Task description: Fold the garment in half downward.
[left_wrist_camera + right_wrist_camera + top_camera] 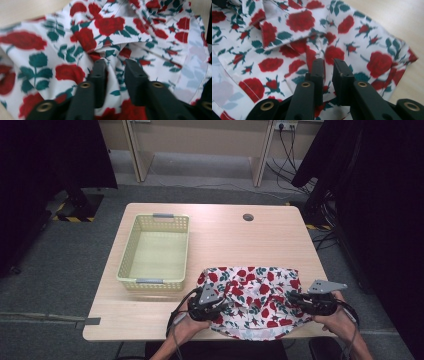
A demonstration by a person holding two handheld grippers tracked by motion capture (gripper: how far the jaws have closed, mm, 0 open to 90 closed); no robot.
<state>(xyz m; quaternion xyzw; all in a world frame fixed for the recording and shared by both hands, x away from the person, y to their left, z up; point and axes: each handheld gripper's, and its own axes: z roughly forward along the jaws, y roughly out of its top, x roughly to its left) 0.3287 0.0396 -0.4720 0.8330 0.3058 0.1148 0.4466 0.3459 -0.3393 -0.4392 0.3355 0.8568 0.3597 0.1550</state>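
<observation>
A person is sitting at a light wooden table (230, 240), holding a two-jaw gripper in each hand over a white cloth printed with red roses and green leaves (252, 300). The cloth is lying rumpled at the near edge of the table, in front of the person, with its near hem hanging slightly over the edge. The left gripper (219, 303) is resting on the cloth's left side, and in the left gripper view (113, 72) its black jaws are standing a little apart with a bunched fold of the fabric rising between them; whether the pads are pressing on that fold cannot be told. The right gripper (295, 300) is sitting on the cloth's right side, and in the right gripper view (328, 72) its jaws are standing close together, a thin pleat of fabric caught between them. A pale yellow-green plastic basket (128, 260) is standing to the left of the cloth, just beside it.
</observation>
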